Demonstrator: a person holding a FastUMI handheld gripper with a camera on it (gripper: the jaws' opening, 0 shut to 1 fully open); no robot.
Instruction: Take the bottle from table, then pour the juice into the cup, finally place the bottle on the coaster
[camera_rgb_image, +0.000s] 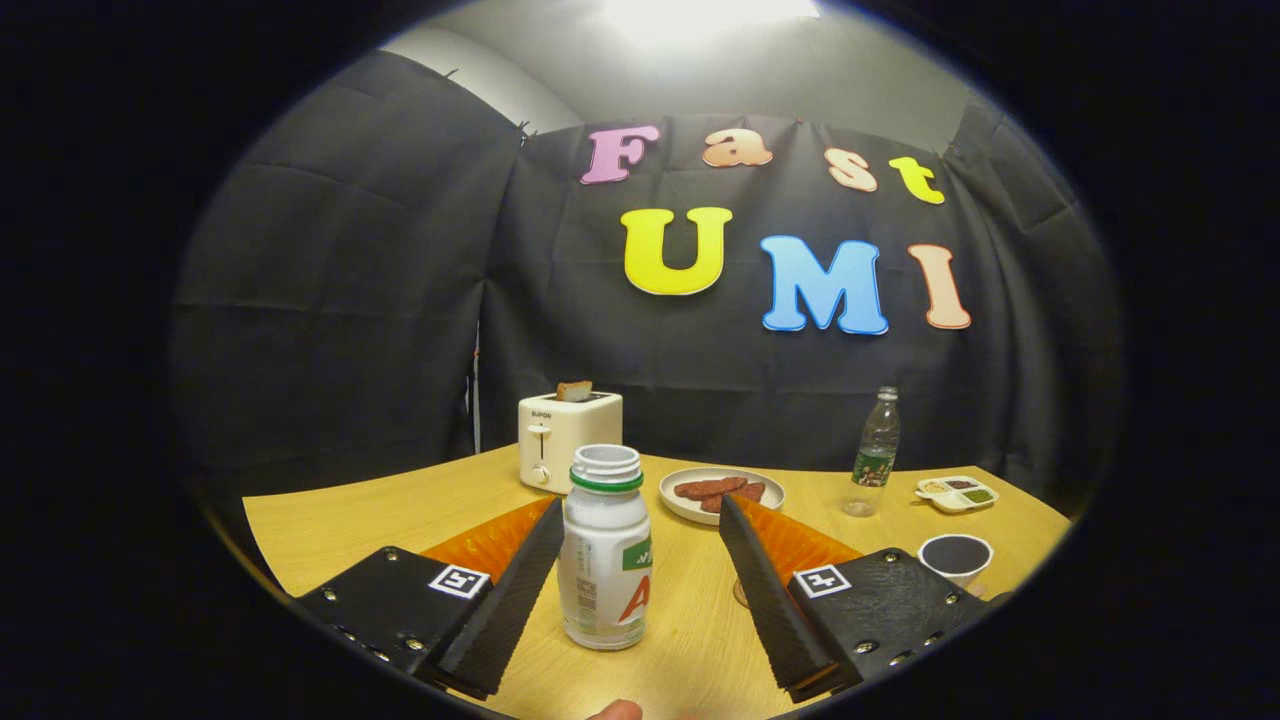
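Note:
A white juice bottle (603, 560) with a green neck ring and no cap stands upright on the wooden table (360, 520). It sits between the fingers of my gripper (640, 505), which is open. The left finger (510, 600) is very close to the bottle's side, and the right finger (765, 590) stands well clear of it. A white cup (955, 555) with a dark inside stands beyond the right finger, to its right. A small round edge, perhaps the coaster (741, 596), peeks out beside the right finger.
Beyond the bottle stand a white toaster (569, 438) with a slice of bread in it, a plate (680, 505) of reddish meat slices, a clear plastic bottle (876, 455) and a small divided dish (957, 493). A person's fingertip (615, 710) shows below the bottle.

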